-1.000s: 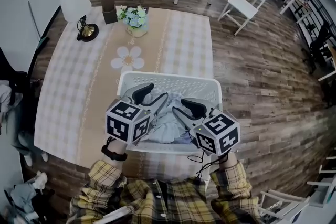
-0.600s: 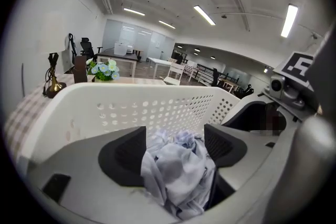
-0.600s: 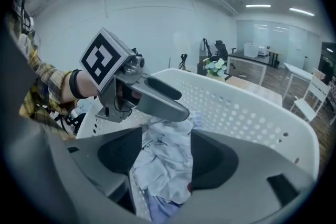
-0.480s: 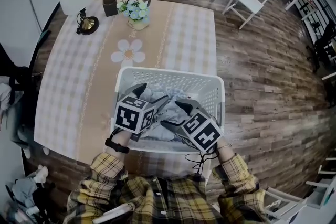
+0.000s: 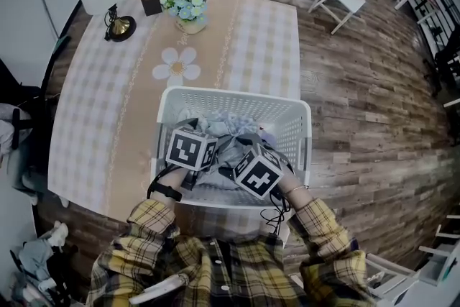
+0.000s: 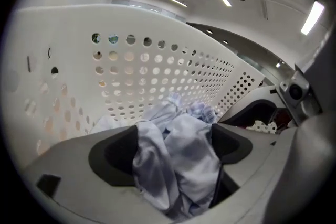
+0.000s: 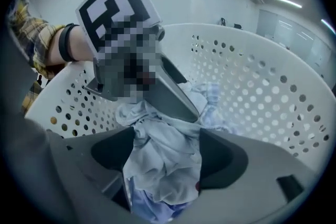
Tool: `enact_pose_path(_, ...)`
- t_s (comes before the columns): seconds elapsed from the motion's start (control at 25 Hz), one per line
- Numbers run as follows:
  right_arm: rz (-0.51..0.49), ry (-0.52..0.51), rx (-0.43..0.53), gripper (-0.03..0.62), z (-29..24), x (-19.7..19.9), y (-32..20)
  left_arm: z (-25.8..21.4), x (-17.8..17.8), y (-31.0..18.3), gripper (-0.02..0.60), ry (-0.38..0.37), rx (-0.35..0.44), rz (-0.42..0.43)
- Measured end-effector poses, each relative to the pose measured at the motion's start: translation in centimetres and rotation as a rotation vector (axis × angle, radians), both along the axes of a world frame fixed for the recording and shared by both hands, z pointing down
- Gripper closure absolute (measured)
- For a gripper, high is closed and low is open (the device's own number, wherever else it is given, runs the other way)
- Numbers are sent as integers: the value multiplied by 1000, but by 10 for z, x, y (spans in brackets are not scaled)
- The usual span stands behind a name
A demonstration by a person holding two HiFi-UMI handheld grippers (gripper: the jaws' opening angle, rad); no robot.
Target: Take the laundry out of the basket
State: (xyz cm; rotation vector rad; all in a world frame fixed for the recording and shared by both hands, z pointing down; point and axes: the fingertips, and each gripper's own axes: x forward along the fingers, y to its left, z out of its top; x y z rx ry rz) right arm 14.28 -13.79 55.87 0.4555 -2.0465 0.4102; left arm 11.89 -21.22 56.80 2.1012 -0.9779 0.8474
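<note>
The left gripper (image 6: 173,147) and right gripper (image 7: 164,153) were opening their jaws, each pair straddling pale laundry (image 6: 184,165); the perforated basket (image 6: 131,71) wall stood just beyond.

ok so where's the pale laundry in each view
Head view: the laundry is mid-frame, inside the white basket.
Left gripper view: lower centre, between the left gripper's opening jaws.
Right gripper view: lower centre, between the right gripper's opening jaws.
Shared landmark: the basket's perforated wall, behind the laundry in every view.
</note>
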Motion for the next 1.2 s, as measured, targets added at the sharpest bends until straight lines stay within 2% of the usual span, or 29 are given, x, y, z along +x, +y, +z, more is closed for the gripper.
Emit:
enact_pose_path(0.36,-70,110,17,177,33,4,6,27,-3,9,114,-13,-109,-27)
enact_pose_path(0.52,-84,119,17,187,37,3,7,29,-3,11,123,-24,-117,-18)
enact_pose_path(0.56,-90,116,22,211,36,2,6,28,-3,11,129,-23,-119,-20)
enact_pose_path(0.64,-98,106,39,273,31,1,5,25,-5,10,199,-23,-121,-31)
enact_pose_path(0.76,-103,84,74,401,22,-1,1,17,-6,11,409,-33,-121,-24)
enact_pose_path(0.8,-105,82,79,426,21,-1,0,15,-5,11,479,-35,-122,-14)
enact_pose_path(0.84,-107,81,81,443,20,-1,-1,15,-4,12,504,-35,-124,-6)
enact_pose_path(1.2,-92,48,106,473,4,0,-6,-4,0,8,525,-9,-94,13)
